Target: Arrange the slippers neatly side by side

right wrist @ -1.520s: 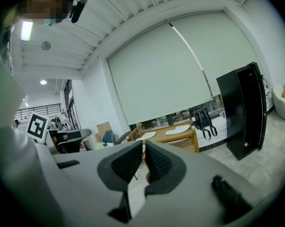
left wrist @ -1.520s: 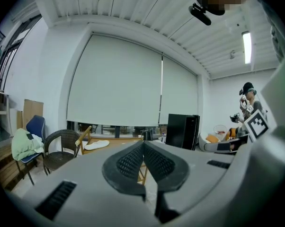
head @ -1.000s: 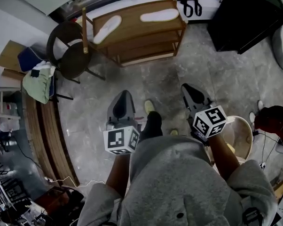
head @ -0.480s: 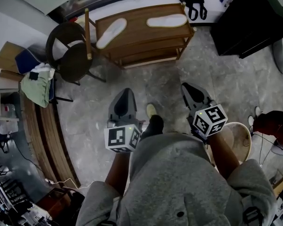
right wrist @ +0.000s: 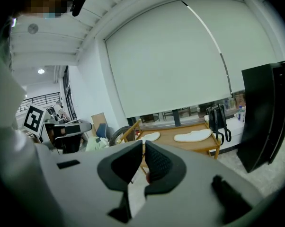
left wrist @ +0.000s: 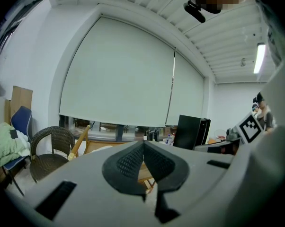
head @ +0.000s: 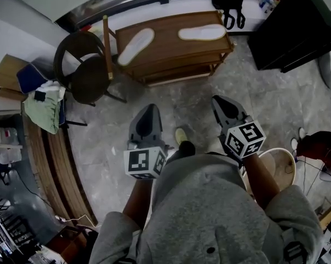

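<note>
The left hand-held gripper (head: 149, 110) is clenched tight, with nothing in it. The right hand-held gripper (head: 219, 101) is clenched tight too and is also empty. Both poke out in front of the person, over the grey floor (head: 187, 100), well apart from the wooden shelf (head: 165, 45). Two white slippers lie on top of that shelf. The slanted slipper (head: 136, 46) is near the end by the dark chair (head: 86, 73). The other slipper (head: 202, 33) lies along the back edge, near the far end. The two are apart and do not line up.
</note>
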`<control>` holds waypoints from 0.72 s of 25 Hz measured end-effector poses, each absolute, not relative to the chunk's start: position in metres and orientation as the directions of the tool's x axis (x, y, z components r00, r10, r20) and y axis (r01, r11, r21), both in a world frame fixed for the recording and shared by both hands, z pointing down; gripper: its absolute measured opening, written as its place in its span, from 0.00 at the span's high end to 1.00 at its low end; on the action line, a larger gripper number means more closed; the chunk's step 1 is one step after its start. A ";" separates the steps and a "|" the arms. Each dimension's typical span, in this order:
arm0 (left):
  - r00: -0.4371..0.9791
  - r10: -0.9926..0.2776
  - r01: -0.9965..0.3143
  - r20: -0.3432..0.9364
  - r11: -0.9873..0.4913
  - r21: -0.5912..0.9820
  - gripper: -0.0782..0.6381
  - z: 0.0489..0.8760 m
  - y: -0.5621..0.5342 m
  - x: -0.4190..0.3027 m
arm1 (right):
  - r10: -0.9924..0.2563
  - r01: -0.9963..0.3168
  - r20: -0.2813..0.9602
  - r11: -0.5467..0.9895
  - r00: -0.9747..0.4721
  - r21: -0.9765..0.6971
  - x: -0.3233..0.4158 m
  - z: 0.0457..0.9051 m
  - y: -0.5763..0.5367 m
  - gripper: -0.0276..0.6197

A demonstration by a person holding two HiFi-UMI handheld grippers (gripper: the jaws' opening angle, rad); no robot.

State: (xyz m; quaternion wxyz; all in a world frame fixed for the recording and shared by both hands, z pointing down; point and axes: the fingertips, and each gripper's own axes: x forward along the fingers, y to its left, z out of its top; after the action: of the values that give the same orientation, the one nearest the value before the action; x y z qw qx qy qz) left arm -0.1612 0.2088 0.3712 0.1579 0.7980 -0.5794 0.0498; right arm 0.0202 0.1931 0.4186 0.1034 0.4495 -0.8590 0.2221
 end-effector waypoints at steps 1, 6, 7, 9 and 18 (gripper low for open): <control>0.326 -0.908 -0.940 0.262 -0.281 0.195 0.87 0.373 0.206 -0.165 | -0.729 -0.820 0.377 0.495 -0.571 -0.286 0.017 0.419 0.190 0.91; 0.352 -0.896 -0.932 0.271 -0.310 0.189 0.87 0.380 0.191 -0.179 | -0.737 -0.829 0.380 0.487 -0.559 -0.275 0.000 0.419 0.177 0.91; 0.357 -0.895 -0.930 0.268 -0.314 0.190 0.87 0.380 0.188 -0.181 | -0.738 -0.830 0.380 0.488 -0.558 -0.271 -0.003 0.418 0.175 0.91; 0.358 -0.896 -0.929 0.263 -0.312 0.200 0.87 0.379 0.184 -0.185 | -0.740 -0.831 0.379 0.488 -0.556 -0.266 -0.008 0.417 0.171 0.91; 0.362 -0.903 -0.923 0.233 -0.310 0.229 0.87 0.372 0.178 -0.193 | -0.746 -0.834 0.373 0.502 -0.552 -0.229 -0.017 0.409 0.164 0.91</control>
State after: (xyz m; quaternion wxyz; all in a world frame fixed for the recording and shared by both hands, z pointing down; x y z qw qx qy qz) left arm -0.1927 0.1784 0.3715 0.1629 0.8089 -0.5641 0.0305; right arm -0.0171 0.1635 0.4088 0.1130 0.4597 -0.8592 0.1940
